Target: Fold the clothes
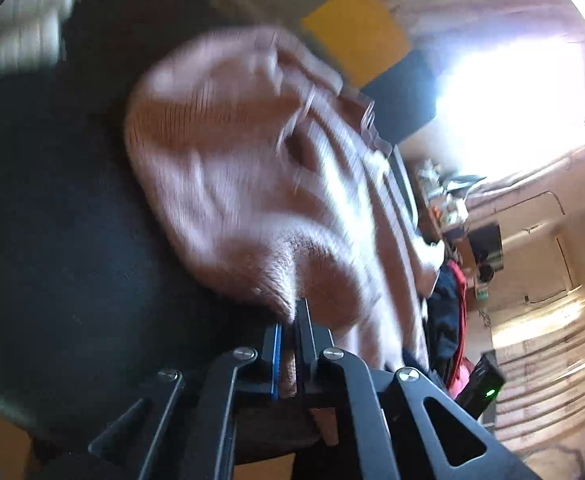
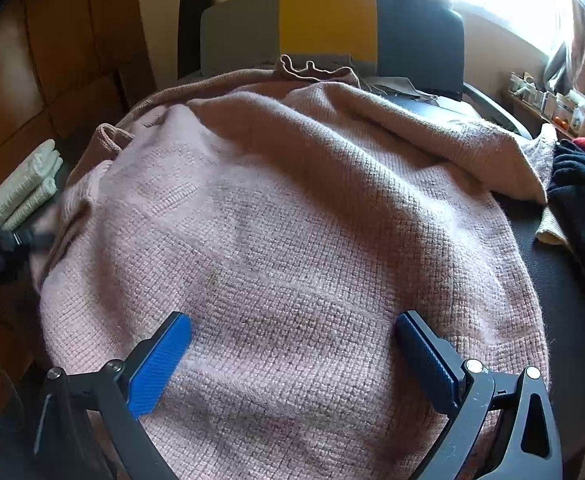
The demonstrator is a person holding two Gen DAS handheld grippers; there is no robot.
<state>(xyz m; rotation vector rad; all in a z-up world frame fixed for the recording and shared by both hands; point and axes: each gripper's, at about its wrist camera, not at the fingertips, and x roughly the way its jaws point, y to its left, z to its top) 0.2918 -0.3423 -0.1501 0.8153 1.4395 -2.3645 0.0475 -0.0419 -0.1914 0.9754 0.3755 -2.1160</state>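
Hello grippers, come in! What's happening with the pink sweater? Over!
Left gripper shut on pink sweater edge. Right gripper open above it. Nothing blocking.

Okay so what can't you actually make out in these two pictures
- Left wrist view: motion blur smears the pink sweater, so its folds and edges are unreadable.
- Left wrist view: the pinched part of the sweater is hidden between the left gripper's fingers.
- Right wrist view: the sweater's near hem is cut off by the bottom edge.
- Right wrist view: the dark clothes run off the right edge.
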